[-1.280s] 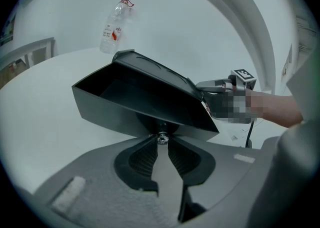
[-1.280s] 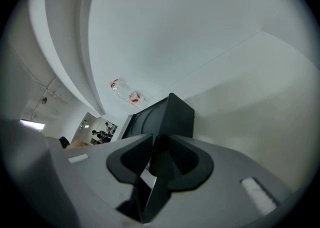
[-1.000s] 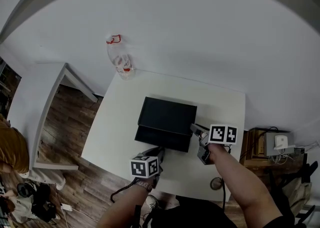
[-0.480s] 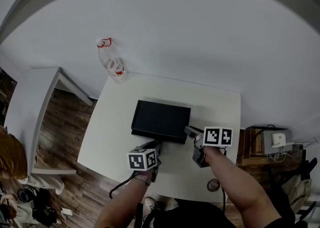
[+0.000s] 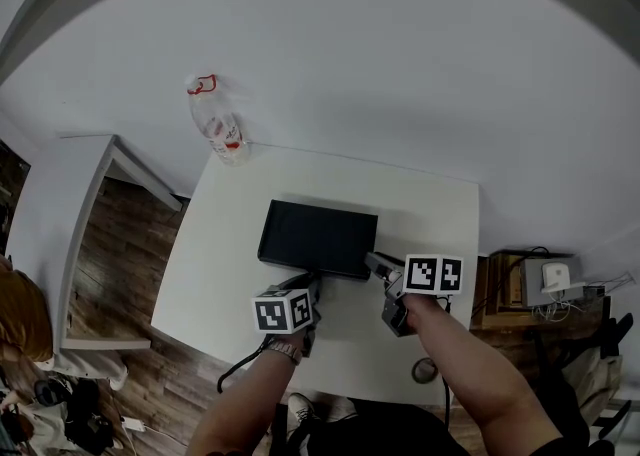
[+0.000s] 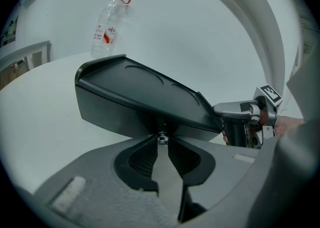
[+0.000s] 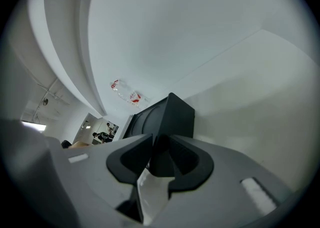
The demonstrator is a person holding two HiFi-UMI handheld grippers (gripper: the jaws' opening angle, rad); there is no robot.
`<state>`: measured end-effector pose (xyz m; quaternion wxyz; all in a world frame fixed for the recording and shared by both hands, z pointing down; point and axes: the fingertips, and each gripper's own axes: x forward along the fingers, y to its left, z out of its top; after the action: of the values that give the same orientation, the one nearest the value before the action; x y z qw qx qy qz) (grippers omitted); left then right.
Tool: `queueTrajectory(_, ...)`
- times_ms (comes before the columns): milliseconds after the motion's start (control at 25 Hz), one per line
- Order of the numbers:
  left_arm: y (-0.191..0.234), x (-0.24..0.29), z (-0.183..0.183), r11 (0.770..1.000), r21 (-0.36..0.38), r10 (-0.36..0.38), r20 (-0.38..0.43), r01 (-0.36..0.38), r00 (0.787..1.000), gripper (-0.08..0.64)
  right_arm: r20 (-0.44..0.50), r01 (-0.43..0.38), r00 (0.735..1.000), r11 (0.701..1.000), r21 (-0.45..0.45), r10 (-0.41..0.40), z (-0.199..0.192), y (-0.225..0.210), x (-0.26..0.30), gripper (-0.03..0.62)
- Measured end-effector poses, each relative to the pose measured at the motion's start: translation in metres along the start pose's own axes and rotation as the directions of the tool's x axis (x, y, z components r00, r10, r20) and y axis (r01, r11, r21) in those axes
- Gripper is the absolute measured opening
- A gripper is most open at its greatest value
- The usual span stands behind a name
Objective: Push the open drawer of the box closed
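Lowest in the head view, the left gripper point(image 5: 312, 284) reaches up the frame to the middle of the box's near face. Its own view shows its fingers point(image 6: 142, 157) drawn narrow, their tips on either side of the small metal knob point(image 6: 162, 138) on the drawer front. Whether they pinch the knob or only press against it cannot be told.

To the lower right of the box, the right gripper point(image 5: 372, 264) has its tips at the box's near right corner. Its fingers point(image 7: 131, 158) are almost together and hold nothing; the dark corner shows just past them.

The black box point(image 5: 318, 234) lies in the middle of the white surface point(image 5: 230, 244). Its shallow-dished lid is level, and its long side faces the person. In the head view no tray juts from the near face, and in the left gripper view the front appears flush under the lid's lip. The drawer therefore seems pushed home, or very nearly so. What is probably left is a last firm press and drawing both grippers back.

A clear plastic bottle point(image 5: 215, 124) with a red cap ring stands at the surface's far left corner, well apart from the box.
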<state>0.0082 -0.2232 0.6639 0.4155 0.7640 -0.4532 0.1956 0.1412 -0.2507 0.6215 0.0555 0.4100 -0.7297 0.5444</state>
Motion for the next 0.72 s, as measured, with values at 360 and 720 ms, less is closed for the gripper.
queueTrajectory(360,-0.0018,0.0023,0.0011,1.000,-0.006,-0.010,0.007,0.010,1.000,0.071,-0.005,-0.003,1.000,1.000,-0.008,0.003,0.0004,0.0004,-0.0004,0.109)
queueTrajectory(720,0.0043,-0.0043,-0.0031,1.000,-0.027,0.003,0.063,-0.001,0.998,0.122,-0.007,0.003,1.000,1.000,-0.006,-0.003,0.0002,-0.0004,0.0000,0.109)
